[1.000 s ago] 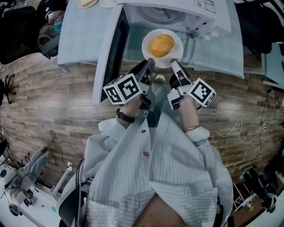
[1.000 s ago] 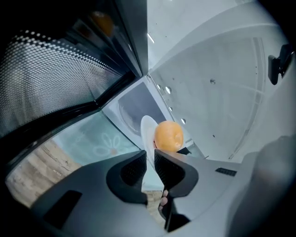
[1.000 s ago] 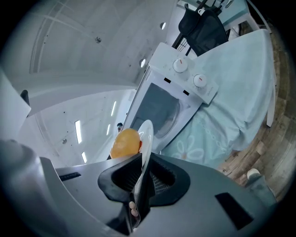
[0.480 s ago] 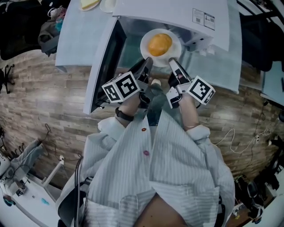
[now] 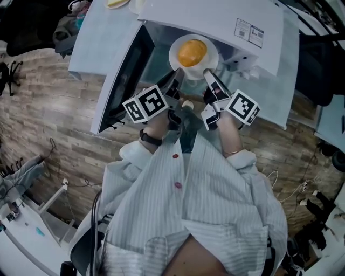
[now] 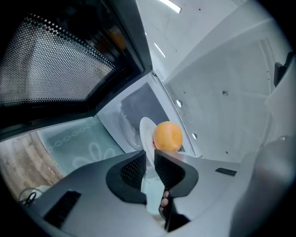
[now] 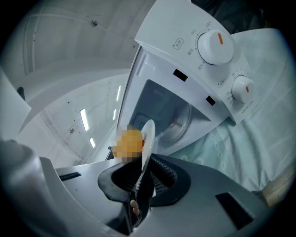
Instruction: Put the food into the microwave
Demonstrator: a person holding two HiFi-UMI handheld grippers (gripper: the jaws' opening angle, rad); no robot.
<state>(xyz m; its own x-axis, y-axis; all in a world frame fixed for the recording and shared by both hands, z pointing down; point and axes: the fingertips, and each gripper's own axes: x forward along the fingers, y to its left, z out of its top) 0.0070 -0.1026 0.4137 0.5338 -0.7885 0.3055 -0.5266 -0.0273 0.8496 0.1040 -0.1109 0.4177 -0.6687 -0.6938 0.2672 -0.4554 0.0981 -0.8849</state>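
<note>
A white plate (image 5: 209, 58) carrying a round orange bun (image 5: 192, 52) hangs at the mouth of the open white microwave (image 5: 215, 20). My left gripper (image 5: 177, 76) is shut on the plate's near left rim, and my right gripper (image 5: 207, 73) is shut on its near right rim. In the left gripper view the plate (image 6: 147, 135) stands edge-on between the jaws of the gripper (image 6: 149, 159), with the bun (image 6: 168, 135) just beyond and the cavity's turntable (image 6: 128, 124) behind. In the right gripper view the gripper (image 7: 144, 173) clamps the plate (image 7: 148, 139) before the cavity (image 7: 173, 118).
The microwave door (image 5: 125, 81) swings out to the left, close beside my left hand. Two control knobs (image 7: 213, 46) sit on the microwave's right panel. A pale patterned cloth (image 5: 272, 99) covers the table. Another plate with food (image 5: 117, 2) lies at the table's far left corner.
Both grippers have carried the plate forward, closer to the microwave's opening. The grips on the rim look the same.
</note>
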